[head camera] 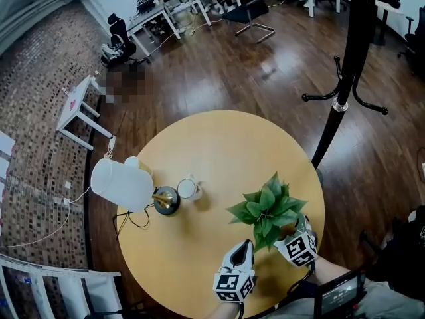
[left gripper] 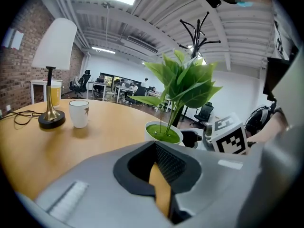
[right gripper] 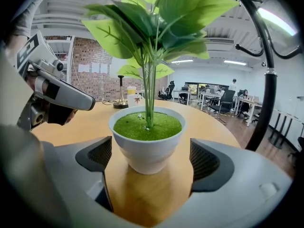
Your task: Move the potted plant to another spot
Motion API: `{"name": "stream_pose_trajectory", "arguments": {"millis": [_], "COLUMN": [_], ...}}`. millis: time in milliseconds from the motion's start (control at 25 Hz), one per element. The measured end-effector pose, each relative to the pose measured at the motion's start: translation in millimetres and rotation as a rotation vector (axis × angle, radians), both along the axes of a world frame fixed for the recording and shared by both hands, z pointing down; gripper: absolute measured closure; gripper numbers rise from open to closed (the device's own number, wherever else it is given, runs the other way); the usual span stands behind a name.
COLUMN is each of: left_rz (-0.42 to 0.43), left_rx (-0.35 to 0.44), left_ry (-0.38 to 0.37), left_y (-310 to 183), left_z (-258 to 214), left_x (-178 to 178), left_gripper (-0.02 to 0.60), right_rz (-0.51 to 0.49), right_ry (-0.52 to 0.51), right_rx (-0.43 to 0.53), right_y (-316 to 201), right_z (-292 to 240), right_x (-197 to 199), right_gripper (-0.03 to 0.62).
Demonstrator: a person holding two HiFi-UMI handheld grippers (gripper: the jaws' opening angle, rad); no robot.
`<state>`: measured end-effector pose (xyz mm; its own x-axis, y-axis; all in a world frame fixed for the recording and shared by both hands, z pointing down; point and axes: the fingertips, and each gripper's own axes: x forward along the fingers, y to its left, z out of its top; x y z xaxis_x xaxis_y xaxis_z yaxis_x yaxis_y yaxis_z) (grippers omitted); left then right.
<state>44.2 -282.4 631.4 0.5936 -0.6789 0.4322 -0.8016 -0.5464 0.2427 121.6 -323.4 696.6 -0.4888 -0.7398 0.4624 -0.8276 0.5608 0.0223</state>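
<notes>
- Right gripper (right gripper: 151,159) is sitting closest, jaws spread wide either side of the potted plant (right gripper: 147,141), pads not touching it (gaps showing on both sides).
- Left gripper (left gripper: 159,175) is hanging just to its left, jaws drawn nearly together on nothing.
- That potted plant is standing upright on the bench (head camera: 219,145), near the right front edge, stem running straight up, leaves fanning overhead.
- Right is plainly nearer; a squeeze across its white base is looking like the call.
</notes>
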Motion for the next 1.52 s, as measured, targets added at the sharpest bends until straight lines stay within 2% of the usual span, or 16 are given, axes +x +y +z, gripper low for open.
{"name": "stream_pose_trajectory", "arguments": {"millis": [280,480,840,1080,1520], "left_rz": [-0.003,0.012,0.014,0.003,0.011], "left_rx": [0.019,0.055,0.173,0.224,0.296], "left_ry": [0.008,0.031,0.094,0.115,0.174], "left_y": [24,42,97,151,264], "left_z": [-9,-24,-74,-100,-140], "left_x": [0,0,-21,-46,-62], "left_gripper": [0.591,0.591,0.591,0.591,0.591], "right_rz": [0.013,-0.009,-0.039,-0.065,-0.071], "right_ry": [-0.017,-0.041,-0.09,-0.091,-0.121], "right_rx": [-0.001,0.049,0.163,0.208,0.189], "right_y": [33,60,126,191,318], "right_z": [-21,-57,-136,-175,-206], "right_x": [13,4,-32,-64,-88], "right_gripper": [0.091,0.162,0.461,0.579,0.586]}}
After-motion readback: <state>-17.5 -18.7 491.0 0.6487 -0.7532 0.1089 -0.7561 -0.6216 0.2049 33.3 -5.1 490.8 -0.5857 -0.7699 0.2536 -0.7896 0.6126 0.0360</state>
